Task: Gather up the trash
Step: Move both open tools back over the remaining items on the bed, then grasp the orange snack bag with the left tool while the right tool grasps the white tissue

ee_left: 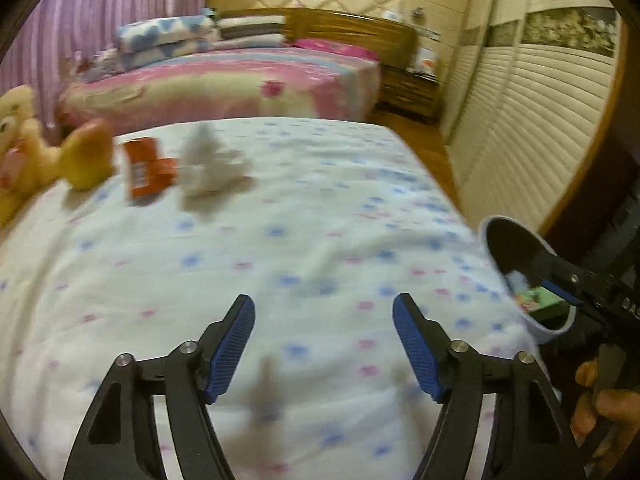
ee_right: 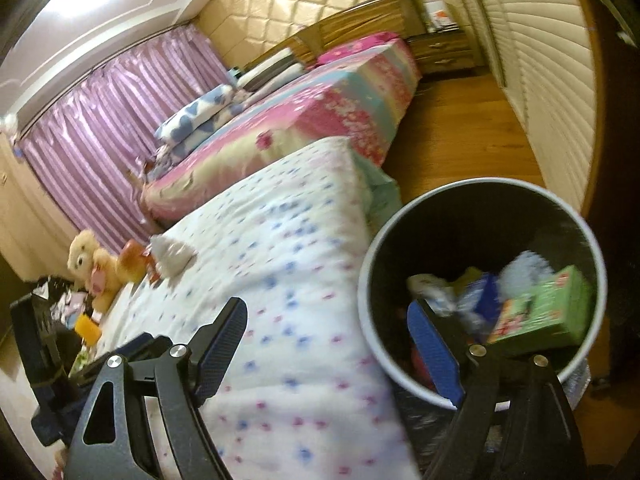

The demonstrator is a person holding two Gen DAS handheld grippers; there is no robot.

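My left gripper (ee_left: 323, 300) is open over a white flowered bedspread (ee_left: 320, 220), with nothing between its blue pads. Farther along the bed lie an orange packet (ee_left: 146, 168) and a crumpled white tissue (ee_left: 212, 164), both blurred. At the bed's right edge stands a round bin (ee_left: 548, 332) with a dark inside. My right gripper (ee_right: 326, 306) is open and empty, its right finger over the bin's (ee_right: 362, 280) mouth. In the bin lie a green box (ee_right: 548, 308), a blue packet (ee_right: 480, 300) and white paper. The tissue (ee_right: 172, 256) and packet (ee_right: 154, 274) show far off to the left.
A yellow plush toy (ee_left: 24, 148) sits at the bed's left edge beside the packet. Behind it is a second bed with a pink cover (ee_left: 240, 84), then a wooden floor (ee_right: 460, 132) and slatted wardrobe doors (ee_left: 540, 120) to the right. A hand (ee_left: 600, 408) holds the right gripper.
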